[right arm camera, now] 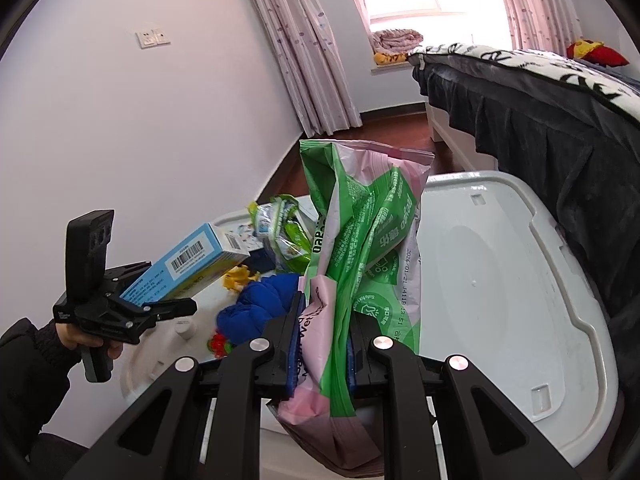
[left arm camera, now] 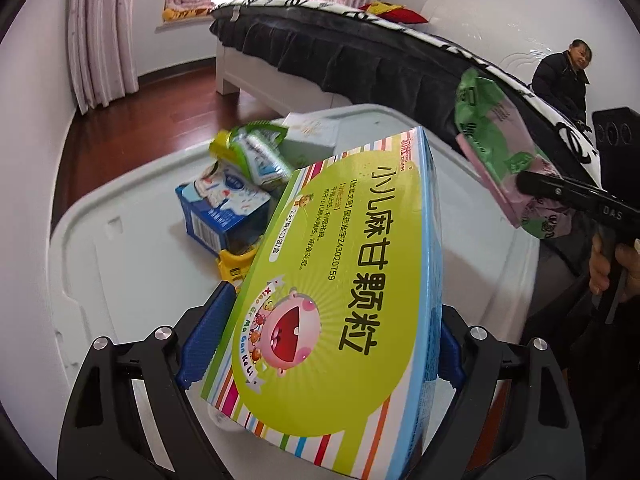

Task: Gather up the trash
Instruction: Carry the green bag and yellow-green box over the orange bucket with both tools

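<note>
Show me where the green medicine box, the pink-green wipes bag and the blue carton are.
green medicine box (left arm camera: 340,280), left wrist view, printed top face
wipes bag (right arm camera: 360,248), right wrist view, green middle
blue carton (left arm camera: 224,212), left wrist view, front face

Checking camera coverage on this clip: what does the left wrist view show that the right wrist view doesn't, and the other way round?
Only the left wrist view: the printed green face of the medicine box in the left claw, and a seated person by the bed. Only the right wrist view: a blue cloth, wall sockets, and the box's barcode side. Both: the green-and-pink wipes bag pinched in the right claw, the white lid, crumpled wrappers, bed and curtains.
</note>
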Available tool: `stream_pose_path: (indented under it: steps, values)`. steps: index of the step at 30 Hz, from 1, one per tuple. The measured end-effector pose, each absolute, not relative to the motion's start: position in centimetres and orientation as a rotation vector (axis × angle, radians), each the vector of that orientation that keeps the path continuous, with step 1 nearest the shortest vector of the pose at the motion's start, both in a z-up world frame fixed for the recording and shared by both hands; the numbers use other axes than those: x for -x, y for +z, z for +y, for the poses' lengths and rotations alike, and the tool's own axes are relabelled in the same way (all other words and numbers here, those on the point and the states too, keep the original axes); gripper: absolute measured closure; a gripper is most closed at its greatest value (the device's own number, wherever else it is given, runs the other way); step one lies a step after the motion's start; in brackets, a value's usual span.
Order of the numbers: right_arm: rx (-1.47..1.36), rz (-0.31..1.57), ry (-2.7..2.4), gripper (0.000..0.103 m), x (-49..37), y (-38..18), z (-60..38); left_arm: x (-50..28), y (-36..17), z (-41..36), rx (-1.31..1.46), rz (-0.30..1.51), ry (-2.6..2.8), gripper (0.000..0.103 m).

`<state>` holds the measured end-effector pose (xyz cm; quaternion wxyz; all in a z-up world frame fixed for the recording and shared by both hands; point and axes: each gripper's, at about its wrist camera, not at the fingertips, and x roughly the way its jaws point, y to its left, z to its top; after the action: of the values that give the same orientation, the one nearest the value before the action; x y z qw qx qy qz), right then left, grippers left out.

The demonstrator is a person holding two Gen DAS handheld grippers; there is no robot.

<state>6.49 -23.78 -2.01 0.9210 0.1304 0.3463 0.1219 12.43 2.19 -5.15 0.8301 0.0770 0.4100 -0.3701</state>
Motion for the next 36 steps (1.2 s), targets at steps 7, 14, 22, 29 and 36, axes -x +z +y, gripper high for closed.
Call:
stream_pose_path:
  steps: [7, 14, 22, 29, 36]
  values:
    - [-0.239, 0.670, 0.318, 0.086, -2.4, 0.6, -23.1, -6.9, -2.0, 1.4, -0.159, 0.810, -0.729, 0.019]
    - [-0.191, 0.681, 0.388, 0.086, 4.1, 1.9, -23.2, 0.5, -0.5, -0.5, -0.173, 0.821, -0.680, 0.020]
    - [-0.200, 0.770, 0.444, 0.086, 12.0, -0.1, -23.9, 9.2, -1.4, -2.4, -0.127, 0.850, -0.538, 0.020]
    - [-0.223, 0.869, 0.515, 0.086, 16.4, -3.6, -23.2, 14.5, -5.2, -3.1, -0.077, 0.946, -0.425, 0.020]
    - [-0.263, 0.918, 0.538, 0.086, 17.3, -6.1, -22.8, 17.1, -7.7, -3.7, -0.026, 0.999, -0.332, 0.020]
